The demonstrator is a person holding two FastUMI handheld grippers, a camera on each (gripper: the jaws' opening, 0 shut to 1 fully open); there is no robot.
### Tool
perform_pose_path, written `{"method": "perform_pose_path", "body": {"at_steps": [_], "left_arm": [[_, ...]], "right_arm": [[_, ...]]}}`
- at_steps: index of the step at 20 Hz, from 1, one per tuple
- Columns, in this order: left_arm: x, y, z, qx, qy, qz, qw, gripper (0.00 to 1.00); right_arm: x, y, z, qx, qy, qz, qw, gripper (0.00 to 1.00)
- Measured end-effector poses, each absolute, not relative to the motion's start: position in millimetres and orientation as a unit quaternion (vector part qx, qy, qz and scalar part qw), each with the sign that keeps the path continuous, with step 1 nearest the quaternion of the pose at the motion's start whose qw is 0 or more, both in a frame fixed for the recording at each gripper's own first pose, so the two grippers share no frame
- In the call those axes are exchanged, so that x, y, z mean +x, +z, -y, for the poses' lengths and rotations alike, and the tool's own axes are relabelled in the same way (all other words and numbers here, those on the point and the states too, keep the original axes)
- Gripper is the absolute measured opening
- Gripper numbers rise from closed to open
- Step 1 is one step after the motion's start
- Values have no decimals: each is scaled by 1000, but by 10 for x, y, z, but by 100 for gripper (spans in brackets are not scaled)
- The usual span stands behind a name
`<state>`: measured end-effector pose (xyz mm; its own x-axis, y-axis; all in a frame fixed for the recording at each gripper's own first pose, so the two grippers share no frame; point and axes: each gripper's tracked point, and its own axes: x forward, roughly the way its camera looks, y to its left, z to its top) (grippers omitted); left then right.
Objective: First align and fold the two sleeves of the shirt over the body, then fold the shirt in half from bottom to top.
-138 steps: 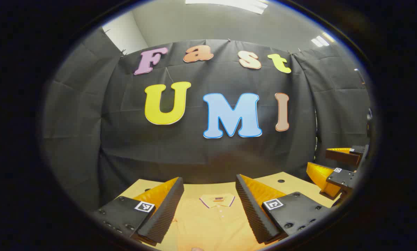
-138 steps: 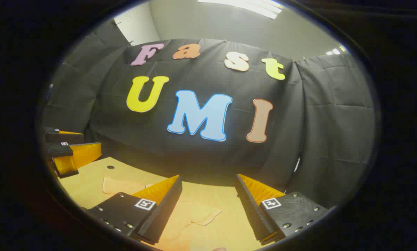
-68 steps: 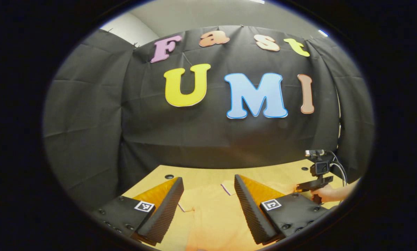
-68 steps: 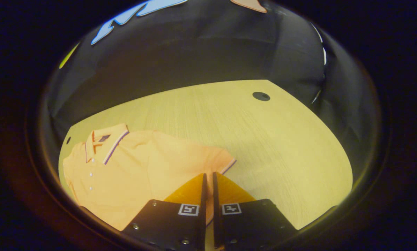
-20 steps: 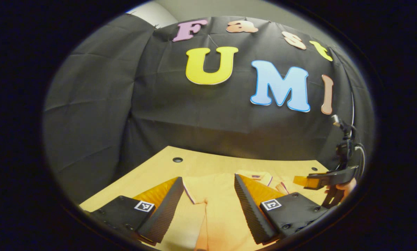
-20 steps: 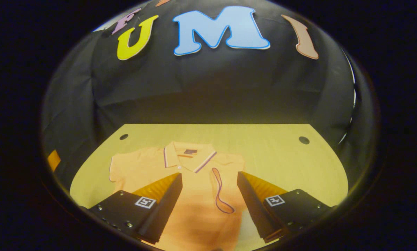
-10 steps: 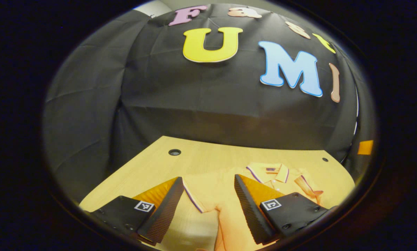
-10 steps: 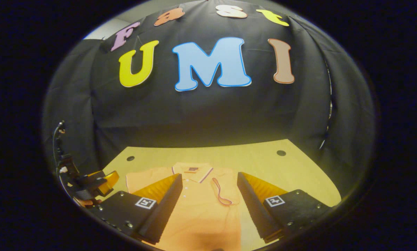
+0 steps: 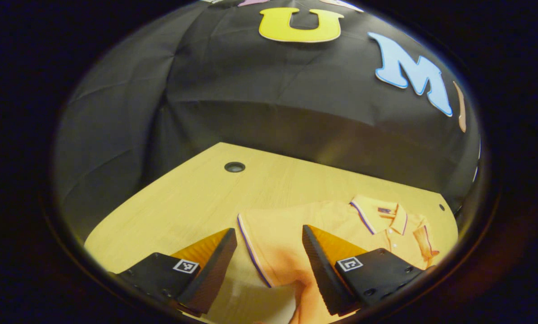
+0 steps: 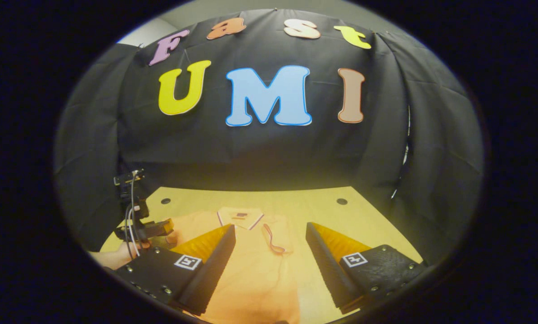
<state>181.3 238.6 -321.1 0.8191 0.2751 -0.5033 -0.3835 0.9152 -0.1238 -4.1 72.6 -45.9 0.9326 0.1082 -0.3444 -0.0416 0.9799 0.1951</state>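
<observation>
In the left gripper view, the wooden surface (image 9: pixel 183 202) is seen from a steeper downward angle than half a second ago, and the shirt (image 9: pixel 341 225) is now spread across the lower right of the frame. The left hand-held gripper (image 9: pixel 269 256) is held with its fingers wide apart over the unfolded sleeve (image 9: pixel 269 238), whose striped cuff edge lies between them; nothing is gripped. The collar (image 9: pixel 379 216) is seen at right, buttons below it.

In the right gripper view, the right hand-held gripper (image 10: pixel 271 256) is likewise spread open above the shirt (image 10: pixel 255 270), lower centre. One sleeve (image 10: pixel 273 240) is already laid over the body, its striped cuff looped beside the collar (image 10: pixel 241 217). At lower left, the left hand-held gripper (image 10: pixel 160 227) is now seen nearer the shirt's shoulder, held by a hand (image 10: pixel 115 257).
</observation>
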Motion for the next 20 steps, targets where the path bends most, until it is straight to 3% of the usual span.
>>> {"method": "perform_pose_path", "body": {"at_steps": [13, 15, 17, 19, 20], "left_arm": [[2069, -3619, -2407, -87, 168, -282, 940, 95], [2057, -3676, -2462, -53, 183, -297, 936, 82], [2098, -3651, -2389, -51, 172, -297, 938, 62], [2105, -3662, -2386, -45, 173, -298, 938, 22], [2132, -3651, -2374, -44, 170, -295, 939, 18]], "right_arm": [[-236, -681, -661, 102, 34, -211, 972, 98], [-235, -682, -644, 102, 36, -212, 971, 98], [-220, -703, -635, 107, 37, -213, 970, 98], [-238, -735, -598, 112, 34, -218, 969, 98], [-250, -758, -586, 115, 33, -220, 968, 98]]}}
